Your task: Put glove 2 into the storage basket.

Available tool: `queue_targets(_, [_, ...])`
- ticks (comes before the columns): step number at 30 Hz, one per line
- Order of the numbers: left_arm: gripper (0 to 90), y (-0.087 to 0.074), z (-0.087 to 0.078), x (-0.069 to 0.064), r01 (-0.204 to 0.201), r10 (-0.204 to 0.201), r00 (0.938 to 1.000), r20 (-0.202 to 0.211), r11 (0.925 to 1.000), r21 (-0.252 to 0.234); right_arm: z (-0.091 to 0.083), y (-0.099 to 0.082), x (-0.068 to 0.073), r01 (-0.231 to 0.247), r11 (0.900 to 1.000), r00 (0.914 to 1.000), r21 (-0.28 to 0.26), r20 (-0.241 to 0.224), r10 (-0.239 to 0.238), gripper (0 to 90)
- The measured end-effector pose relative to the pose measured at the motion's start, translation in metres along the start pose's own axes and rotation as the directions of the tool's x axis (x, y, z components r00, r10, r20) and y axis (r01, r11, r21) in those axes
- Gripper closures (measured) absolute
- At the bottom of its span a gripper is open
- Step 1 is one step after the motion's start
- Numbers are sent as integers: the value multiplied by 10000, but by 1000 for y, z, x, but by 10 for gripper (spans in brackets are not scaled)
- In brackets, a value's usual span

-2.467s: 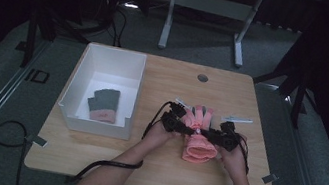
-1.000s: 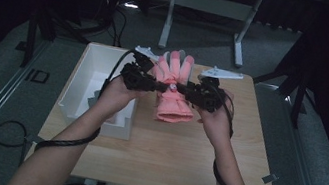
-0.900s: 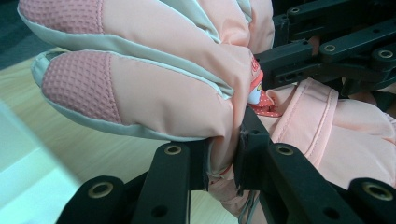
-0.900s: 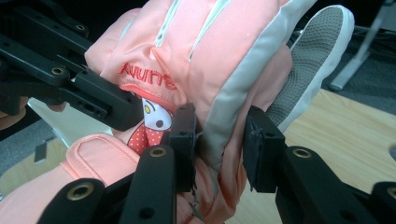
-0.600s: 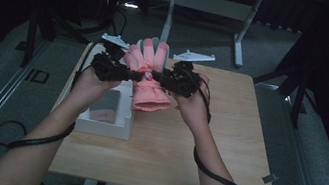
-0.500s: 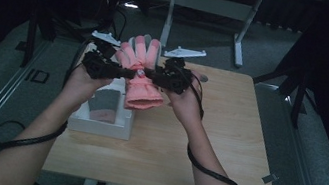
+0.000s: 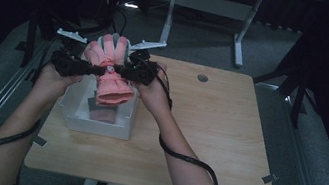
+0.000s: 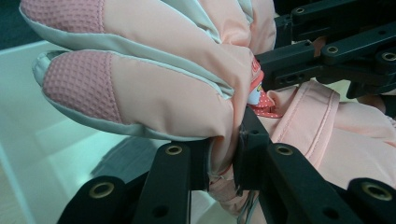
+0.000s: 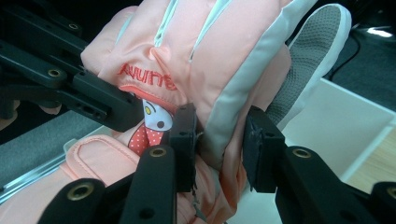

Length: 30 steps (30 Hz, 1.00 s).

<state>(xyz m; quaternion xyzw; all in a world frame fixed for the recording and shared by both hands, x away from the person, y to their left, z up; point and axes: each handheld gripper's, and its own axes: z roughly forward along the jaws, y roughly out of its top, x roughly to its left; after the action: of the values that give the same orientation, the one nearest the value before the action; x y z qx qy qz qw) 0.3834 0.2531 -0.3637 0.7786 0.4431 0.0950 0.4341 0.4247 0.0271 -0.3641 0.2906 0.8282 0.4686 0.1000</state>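
Item: pink glove [image 7: 111, 71], padded, one pair of jaws clamped on each side — your left gripper [image 7: 86, 67] and right gripper [image 7: 118, 70] both pinched its fabric. Change: you carried it off the bare table [image 7: 226, 133] leftward; it hung between your jaws over the white bin [image 7: 96, 124], so release looked near. Markings: embroidered "Avunt…", partly hidden; cartoon patch beside the right jaws.
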Motion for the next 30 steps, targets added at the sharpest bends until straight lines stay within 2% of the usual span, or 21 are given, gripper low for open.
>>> queue_targets(5, [778,-12,10,17,432,-429,9990,-124,9988,248,27,-3,-3,-61,9992,9998,387,-212,69,679])
queue_targets(9, [778,-20,26,24,647,-639,9978,-160,9964,547,42,-13,-9,-125,9967,9998,803,-153,138,681])
queue_targets(13, [778,-30,43,32,978,-971,9952,-119,9917,839,55,-26,-16,-381,9928,9992,1139,-66,391,682])
queue_targets(17, [778,-37,57,35,1126,-1105,9936,-238,9856,1259,66,-38,-20,-558,9860,9984,1569,-40,572,683])
queue_targets(19, [777,-36,59,34,1023,-969,9944,-427,9834,1496,71,-42,-21,-594,9833,9982,1718,0,602,684])
queue_targets(21, [777,-36,60,33,1084,-1012,9935,-522,9806,1631,72,-43,-20,-539,9812,9985,1852,92,531,686])
queue_targets(23, [776,-36,62,30,1117,-951,9912,-923,9742,1962,74,-42,-18,-442,9766,9990,2106,143,421,686])
queue_targets(26, [775,-35,69,26,1194,-846,9858,-1451,9605,2514,82,-40,-12,-8,9590,9991,2833,414,-113,689])
queue_targets(28, [773,-35,72,28,1402,-999,9831,-1534,9496,2803,87,-39,-9,139,9477,9981,3187,530,-325,695])
queue_targets(29, [770,-34,75,30,1499,-1076,9826,-1515,9406,3045,89,-39,-8,137,9438,9977,3302,576,-347,695])
queue_targets(30, [769,-34,76,30,1513,-1056,9819,-1572,9367,3159,91,-39,-7,222,9357,9970,3521,614,-468,697])
